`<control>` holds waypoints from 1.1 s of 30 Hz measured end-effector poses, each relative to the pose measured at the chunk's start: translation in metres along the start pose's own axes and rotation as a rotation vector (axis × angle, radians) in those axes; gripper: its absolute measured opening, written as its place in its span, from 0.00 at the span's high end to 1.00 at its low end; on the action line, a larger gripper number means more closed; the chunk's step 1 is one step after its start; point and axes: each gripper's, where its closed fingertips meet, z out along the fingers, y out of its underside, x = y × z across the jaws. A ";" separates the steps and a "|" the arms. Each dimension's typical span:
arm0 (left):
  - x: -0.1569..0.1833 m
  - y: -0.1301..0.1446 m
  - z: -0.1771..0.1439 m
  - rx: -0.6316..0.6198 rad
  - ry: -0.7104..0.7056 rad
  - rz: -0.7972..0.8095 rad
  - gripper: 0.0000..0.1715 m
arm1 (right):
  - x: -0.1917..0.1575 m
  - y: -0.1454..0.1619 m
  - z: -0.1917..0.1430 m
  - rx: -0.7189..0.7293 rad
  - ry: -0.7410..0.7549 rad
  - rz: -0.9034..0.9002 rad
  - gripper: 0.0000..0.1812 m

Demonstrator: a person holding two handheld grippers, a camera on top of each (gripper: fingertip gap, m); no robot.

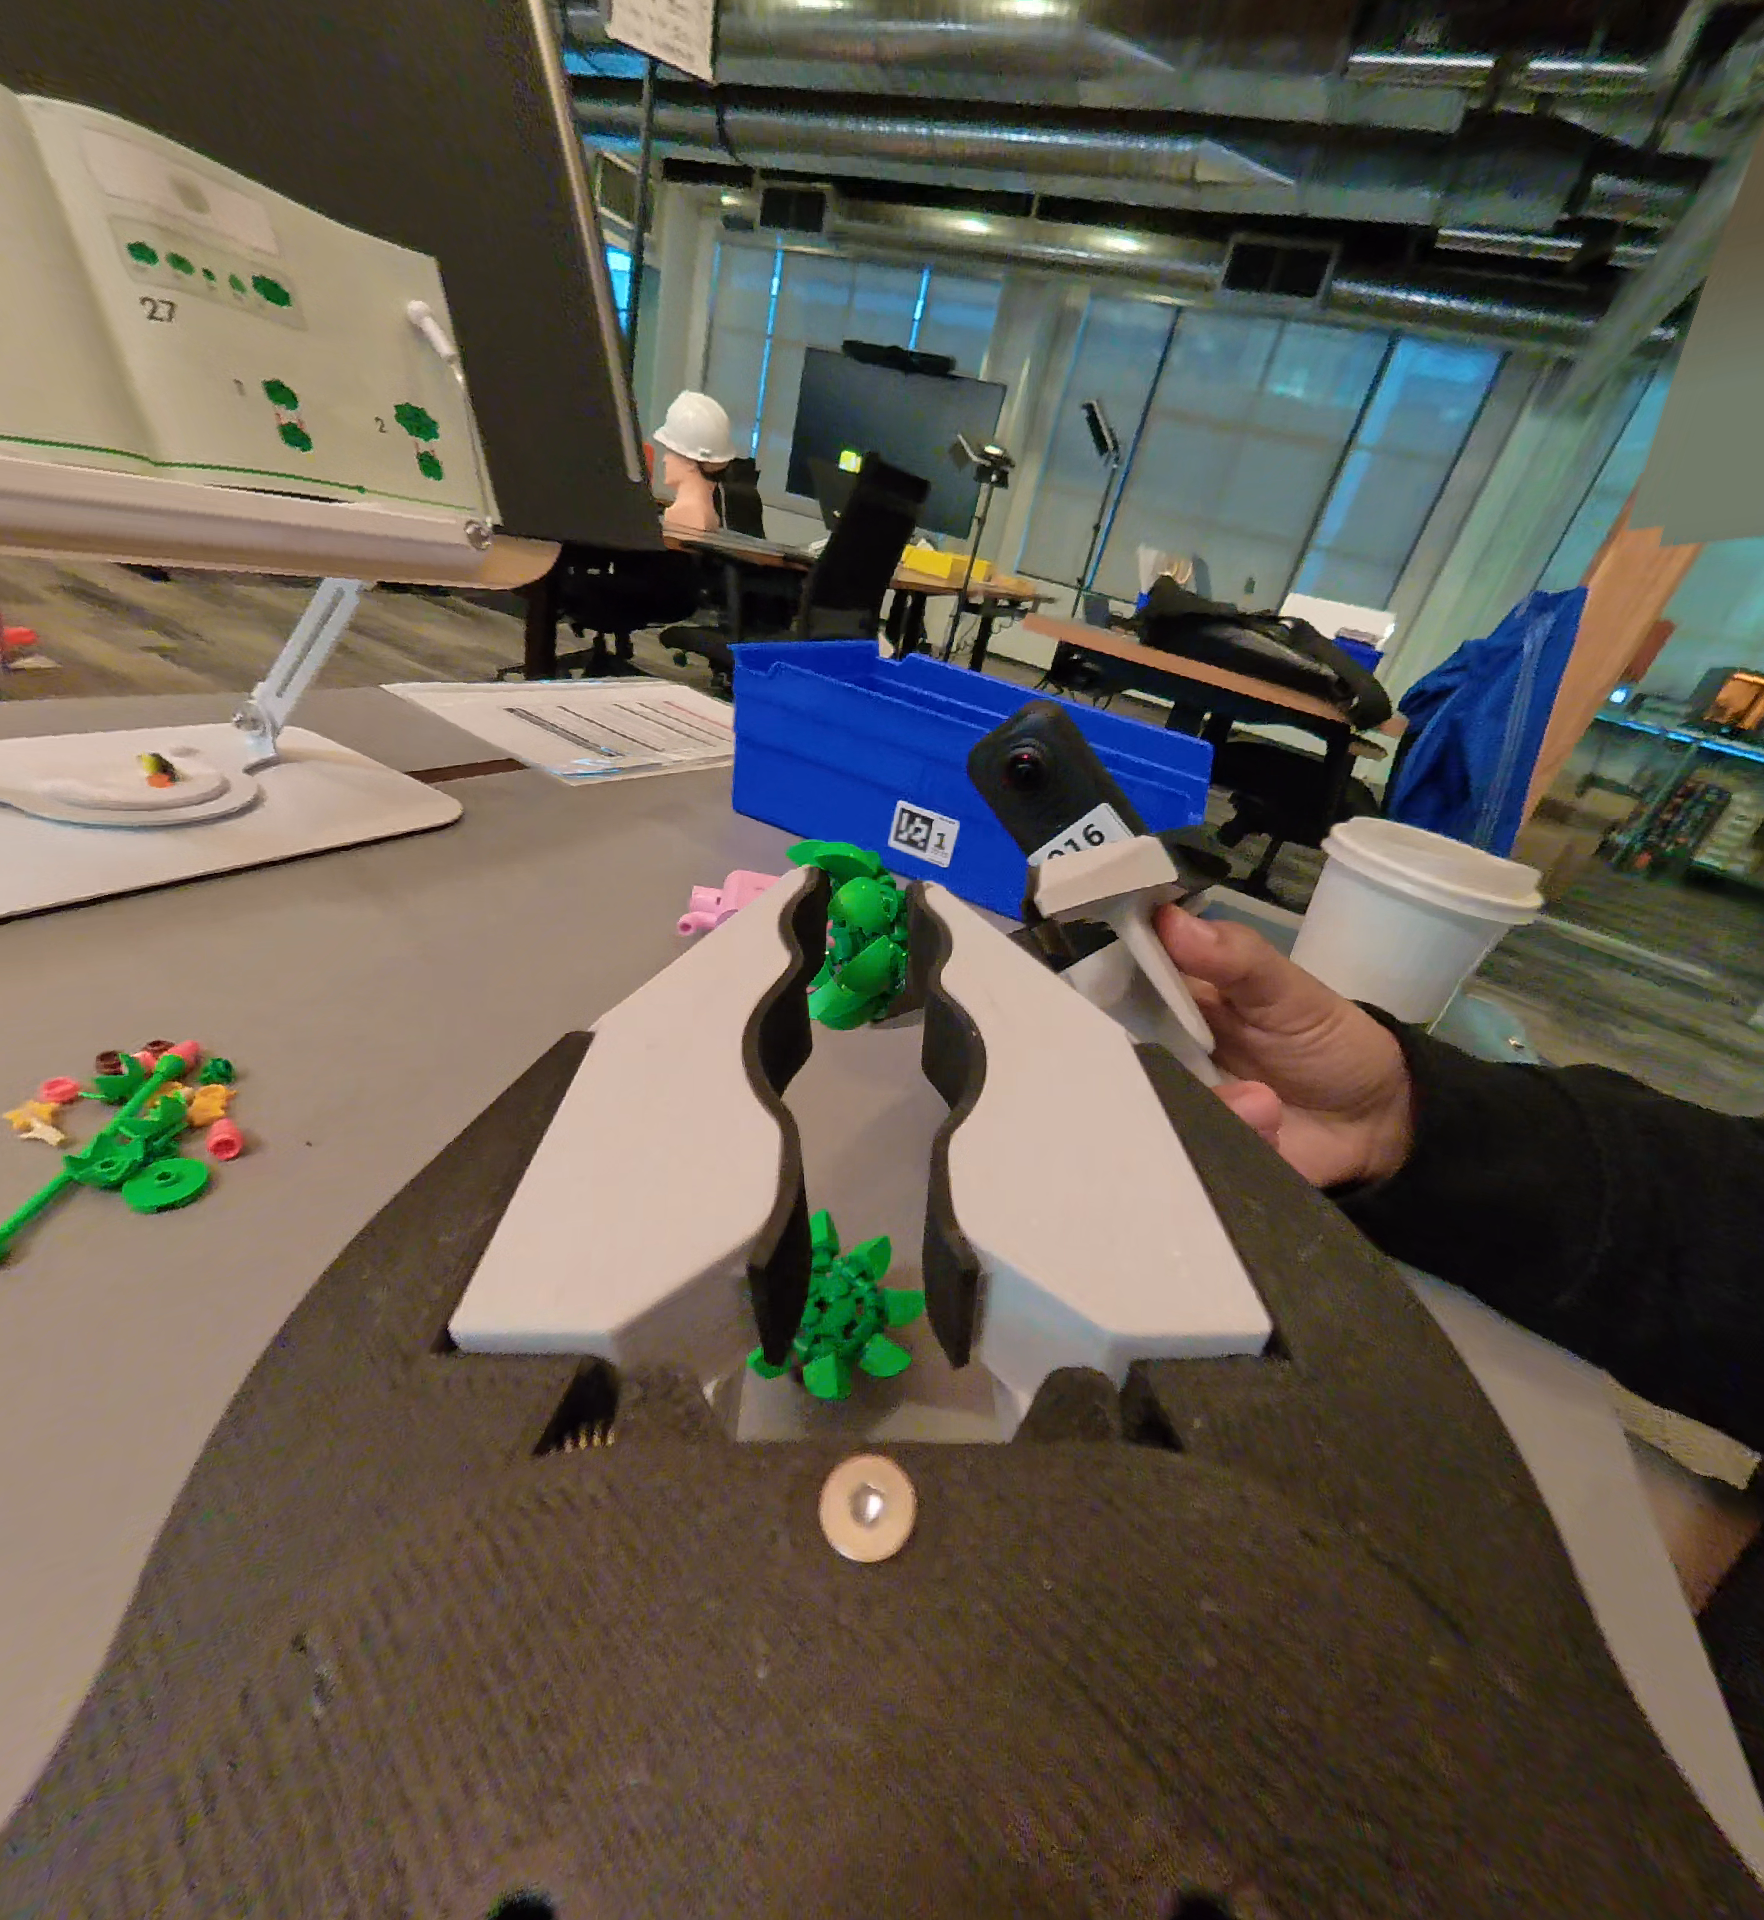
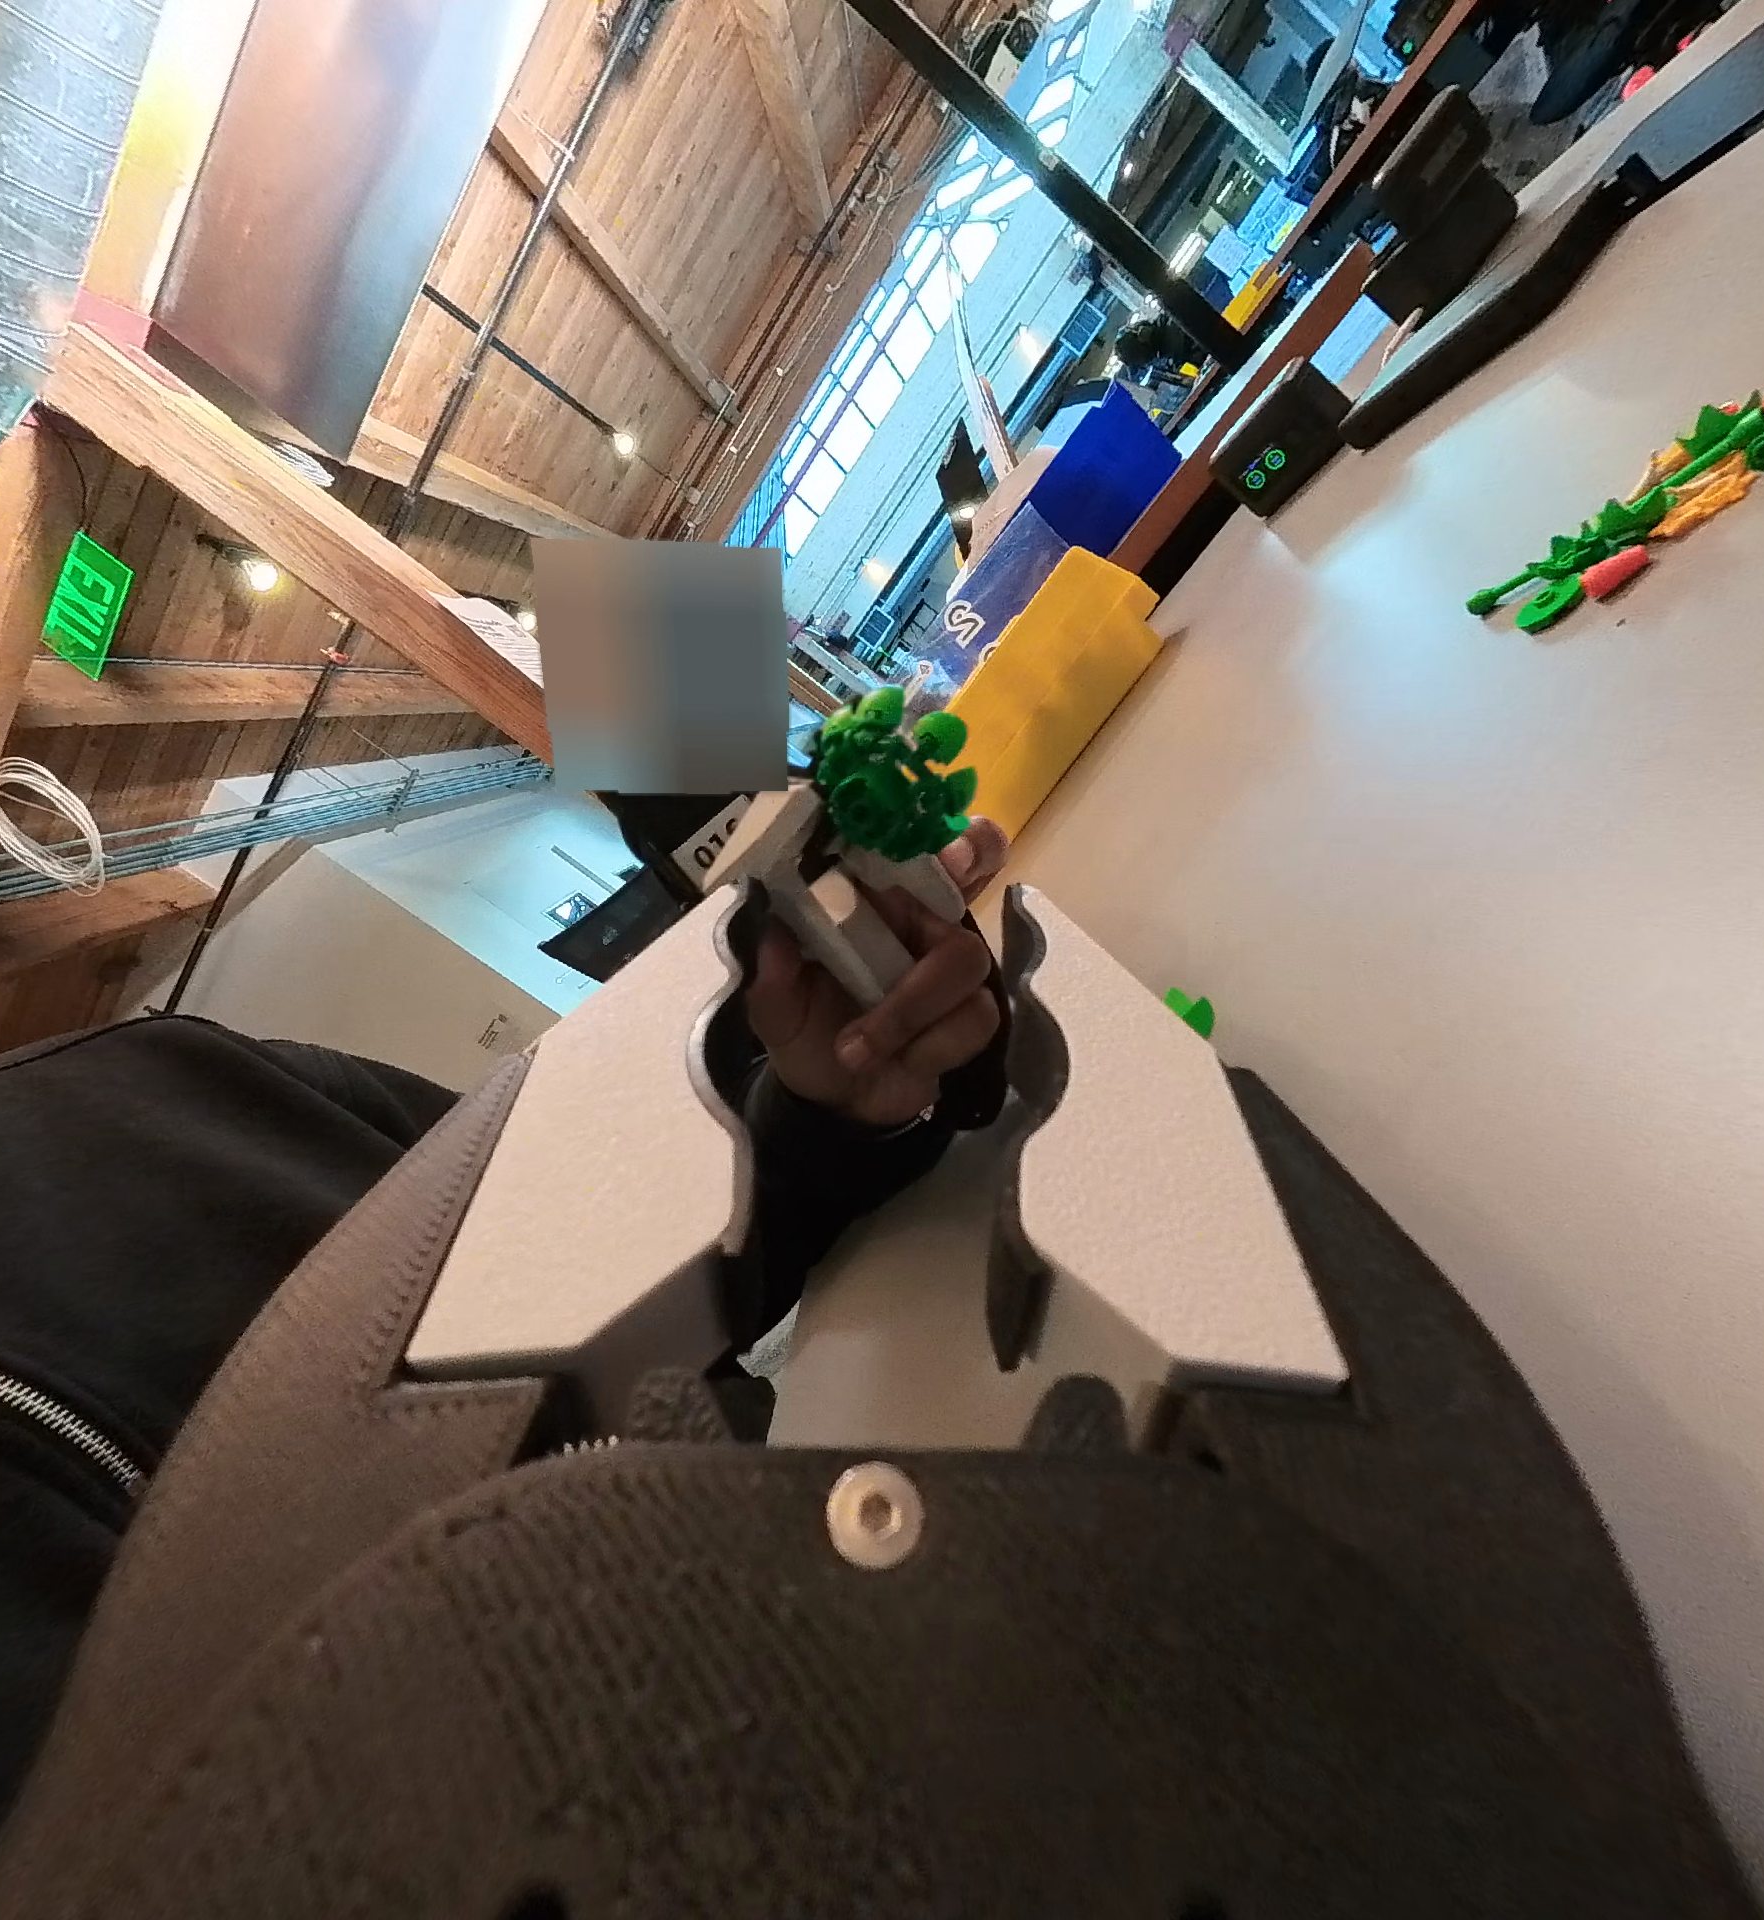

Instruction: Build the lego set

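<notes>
My left gripper (image 1: pixel 865 904) is shut on a green leaf cluster (image 1: pixel 862 951) at its fingertips, held above the grey table (image 1: pixel 442 1039). In the right wrist view the same cluster (image 2: pixel 893 790) shows in the left gripper (image 2: pixel 857 847), which a hand holds up. My right gripper (image 2: pixel 878 914) is open and empty, its jaws wide apart, pointing at the left one from a short distance. It shows to the right in the left wrist view (image 1: pixel 1106 883). A second green leaf cluster (image 1: pixel 842 1320) lies on the table under the left gripper.
A pile of loose green, pink and yellow parts with a green stem (image 1: pixel 119 1127) (image 2: pixel 1667 499) lies on the table. A pink piece (image 1: pixel 722 899), a blue bin (image 1: pixel 857 727), a white paper cup (image 1: pixel 1408 914) and an instruction booklet on a stand (image 1: pixel 182 312) are around. A yellow bin (image 2: pixel 1054 665) stands at the table edge. Left and right tips are no more than a few centimetres apart.
</notes>
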 end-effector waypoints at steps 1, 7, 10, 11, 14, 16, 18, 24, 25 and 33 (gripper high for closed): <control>-0.002 0.001 0.000 -0.005 -0.010 0.008 0.93 | 0.000 0.000 0.000 0.000 0.001 0.000 0.75; 0.001 0.005 0.001 -0.036 -0.018 0.081 0.93 | 0.000 -0.001 -0.001 0.008 -0.001 0.003 0.75; 0.003 0.009 0.003 -0.059 -0.023 0.125 0.93 | 0.002 -0.004 -0.003 0.017 0.012 -0.005 0.75; 0.003 0.011 0.003 -0.068 -0.024 0.138 0.93 | 0.002 -0.005 -0.005 0.024 0.019 -0.011 0.75; 0.005 0.013 0.004 -0.082 -0.025 0.168 0.93 | 0.005 -0.010 -0.009 0.040 0.048 -0.035 0.75; 0.007 0.015 0.005 -0.092 -0.020 0.181 0.93 | 0.006 -0.011 -0.010 0.044 0.064 -0.052 0.75; 0.010 0.018 0.006 -0.104 -0.007 0.184 0.93 | 0.007 -0.013 -0.012 0.051 0.072 -0.061 0.75; 0.025 0.033 0.012 -0.197 0.019 0.316 0.93 | 0.011 -0.032 -0.031 0.146 0.089 -0.041 0.77; 0.031 0.039 0.014 -0.230 0.023 0.375 0.93 | 0.013 -0.035 -0.035 0.153 0.095 -0.036 0.78; 0.065 0.100 0.022 -0.536 0.107 0.677 0.93 | 0.019 -0.044 -0.047 0.188 0.133 -0.047 0.80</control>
